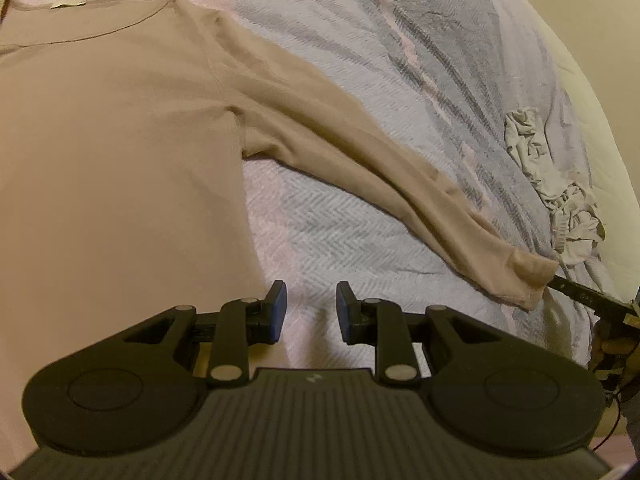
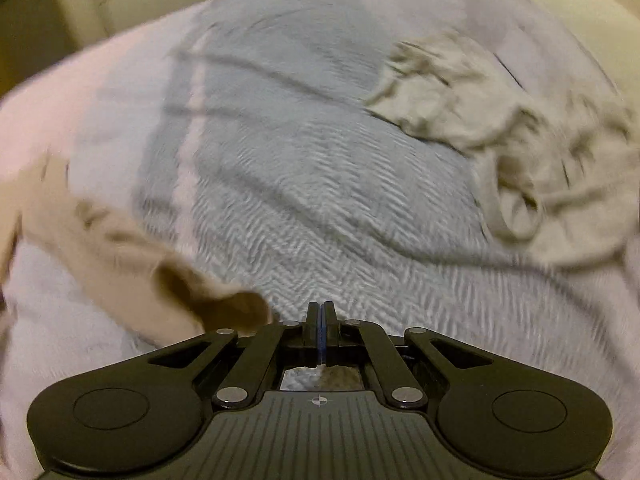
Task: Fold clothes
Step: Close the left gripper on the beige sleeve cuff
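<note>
A tan long-sleeved shirt (image 1: 112, 128) lies spread flat on the bed. Its right sleeve (image 1: 360, 152) stretches out toward the lower right. My left gripper (image 1: 311, 312) hovers open beside the shirt's side edge, with only bed cover between its fingers. In the left wrist view my right gripper (image 1: 560, 282) pinches the sleeve cuff (image 1: 528, 276), which is lifted and curled over. The right wrist view is blurred. There the right gripper (image 2: 322, 312) is shut, and the tan sleeve (image 2: 120, 248) runs in from the left and under its fingers.
The bed cover (image 1: 360, 60) is pale blue, grey and pink with a herringbone weave. A crumpled light grey garment (image 1: 536, 168) (image 2: 500, 128) lies to the right of the sleeve. Cream furniture (image 2: 60, 8) stands beyond the bed's far edge.
</note>
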`<state>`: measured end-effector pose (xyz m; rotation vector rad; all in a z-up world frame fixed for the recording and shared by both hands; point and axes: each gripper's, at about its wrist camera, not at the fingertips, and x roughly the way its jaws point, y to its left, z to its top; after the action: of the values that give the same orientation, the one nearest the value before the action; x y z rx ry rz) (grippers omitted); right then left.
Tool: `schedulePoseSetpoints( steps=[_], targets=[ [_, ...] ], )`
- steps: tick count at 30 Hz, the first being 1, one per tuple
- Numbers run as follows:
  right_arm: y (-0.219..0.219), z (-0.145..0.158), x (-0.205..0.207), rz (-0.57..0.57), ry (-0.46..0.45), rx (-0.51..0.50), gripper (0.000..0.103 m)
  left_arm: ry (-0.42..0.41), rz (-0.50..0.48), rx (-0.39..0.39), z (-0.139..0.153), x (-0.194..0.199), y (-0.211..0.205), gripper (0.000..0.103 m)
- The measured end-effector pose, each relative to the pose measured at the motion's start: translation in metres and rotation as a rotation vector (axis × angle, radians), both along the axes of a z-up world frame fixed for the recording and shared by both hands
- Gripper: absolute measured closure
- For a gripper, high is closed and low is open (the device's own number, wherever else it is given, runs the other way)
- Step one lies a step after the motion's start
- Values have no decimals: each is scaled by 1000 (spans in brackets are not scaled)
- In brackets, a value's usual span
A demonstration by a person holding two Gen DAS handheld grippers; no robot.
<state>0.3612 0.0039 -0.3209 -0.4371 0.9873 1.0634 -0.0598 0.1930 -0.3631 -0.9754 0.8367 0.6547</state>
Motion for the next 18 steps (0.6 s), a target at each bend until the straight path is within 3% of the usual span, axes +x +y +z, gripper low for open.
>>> schedulePoseSetpoints(
  steps=[2,4,5,6,8,11,16,18],
  targets=[
    [-14,3,10,-92,119,42,102,-1,9,-7,0,-4,0,82],
    [-28,5,20,-194,258,98,96,-9,7,-13,1,-5,0,82],
    [-29,7,21,-208,274,108,88,-15,-3,-16,1,-3,-1,82],
    [-32,8,19,-195,259,107,78,-22,-15,-20,2,0,-3,82],
    [-28,11,11,-124,205,94,73,-34,-41,-25,3,6,-7,82],
    [-17,11,5,-60,193,108,73,-60,-58,-32,6,17,-12,82],
    [-12,16,6,-85,191,97,73,-75,-83,-13,16,40,-27,74],
    [-10,25,2,-78,179,90,73,-113,-93,-66,11,50,-34,74]
  ],
)
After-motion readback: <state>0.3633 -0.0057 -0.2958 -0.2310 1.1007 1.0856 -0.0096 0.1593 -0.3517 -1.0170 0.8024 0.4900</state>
